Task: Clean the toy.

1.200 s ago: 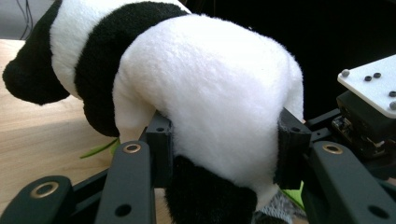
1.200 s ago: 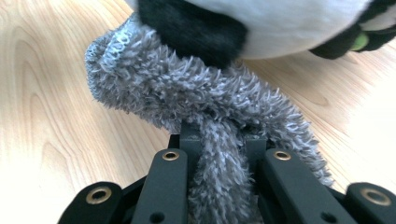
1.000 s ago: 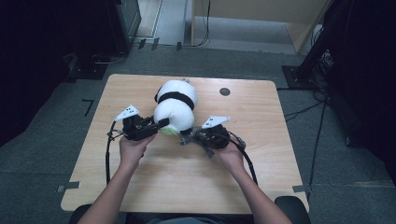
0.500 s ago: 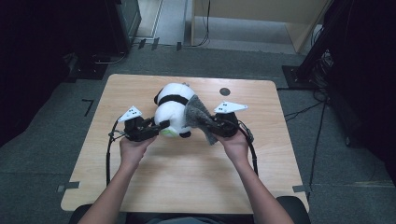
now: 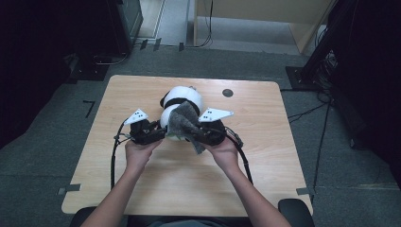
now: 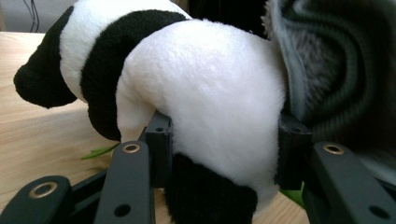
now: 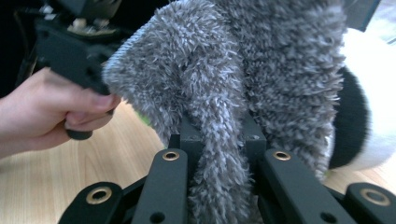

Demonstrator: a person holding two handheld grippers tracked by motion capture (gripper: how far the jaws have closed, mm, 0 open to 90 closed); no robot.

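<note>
**Panda toy held, grey cloth draped on it**

Panda toy (image 5: pixel 182 101), soft, black and white, is found in the middle of the light wooden table (image 5: pixel 265 156). It is squeezed between the jaws of the left gripper (image 5: pixel 158 134). A fluffy grey cloth (image 5: pixel 184 124) is pinched tight by the right gripper (image 5: pixel 201 137) and is laid against the near side of the toy.

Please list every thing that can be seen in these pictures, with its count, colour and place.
Panda plush toy: one, white and black, middle of the table.
Fluffy cloth: one, grey, draped against the panda's near side.
Table: one, light wood, centre of the room.
Round mark: one, dark, far right of the tabletop.
Left tongs: one, black, clamped on the panda's body.
Right tongs: one, black, pinching the cloth.
</note>
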